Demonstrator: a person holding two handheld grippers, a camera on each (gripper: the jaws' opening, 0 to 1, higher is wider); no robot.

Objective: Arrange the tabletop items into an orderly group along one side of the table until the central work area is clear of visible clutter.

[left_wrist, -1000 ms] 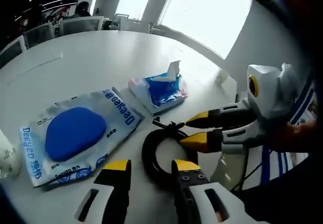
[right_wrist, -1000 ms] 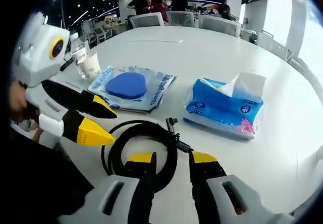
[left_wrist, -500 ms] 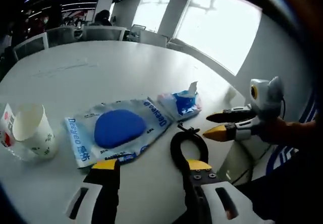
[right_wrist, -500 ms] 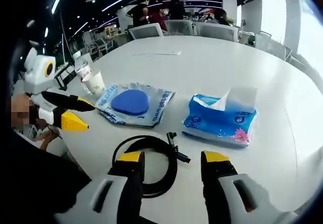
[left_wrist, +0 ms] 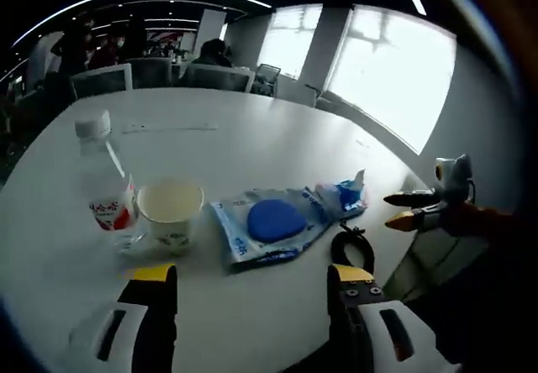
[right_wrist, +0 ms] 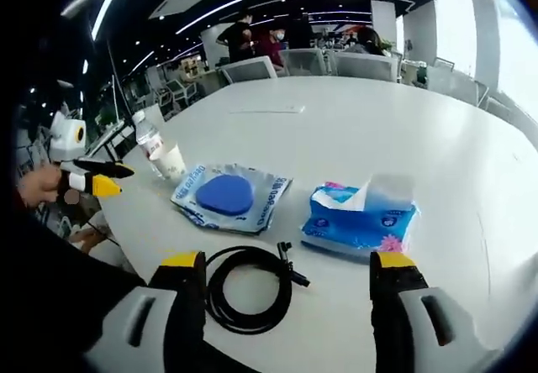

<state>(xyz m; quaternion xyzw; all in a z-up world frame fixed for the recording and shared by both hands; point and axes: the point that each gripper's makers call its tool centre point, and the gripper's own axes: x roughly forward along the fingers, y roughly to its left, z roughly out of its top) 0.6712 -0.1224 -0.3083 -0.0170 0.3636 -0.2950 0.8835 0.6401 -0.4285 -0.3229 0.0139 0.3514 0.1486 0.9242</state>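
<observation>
- Tabletop items lined up along the near edge of the white round worktop [right_wrist: 378, 129]: water bottle [left_wrist: 102, 184], paper cup [left_wrist: 171, 213], wipes pack [left_wrist: 273, 226], tissue pack [left_wrist: 343, 197], coiled black cable [left_wrist: 351, 243].
- Bottle and cup side by side, touching or nearly so — cup upright, open mouth up.
- Wipes pack [right_wrist: 231, 197] lying flat, blue oval lid facing up, just beside the cup [right_wrist: 173, 161].
- Tissue pack [right_wrist: 363, 220] blue, one white sheet sticking up from the top; set just right of the wipes pack in the right gripper view.
- Cable [right_wrist: 249, 287] looped in a rough ring on the worktop, plug end pointing toward the tissue pack, apart from both packs.
- Left tongs [left_wrist: 248, 285] spread wide, yellow-tipped, holding nothing, above the worktop edge in front of the cup and wipes pack.
- Right tongs [right_wrist: 286, 274] likewise spread wide and empty — cable lying between the two jaws' lines of sight, untouched.
- Right tongs [left_wrist: 408, 209] also seen far off in the left gripper view, jaws parted, hand behind them.
- Left tongs [right_wrist: 102, 178] seen at the left of the right gripper view, jaws parted, near the bottle [right_wrist: 150, 142].
- Chairs [right_wrist: 294, 60] and seated people beyond the far rim.
</observation>
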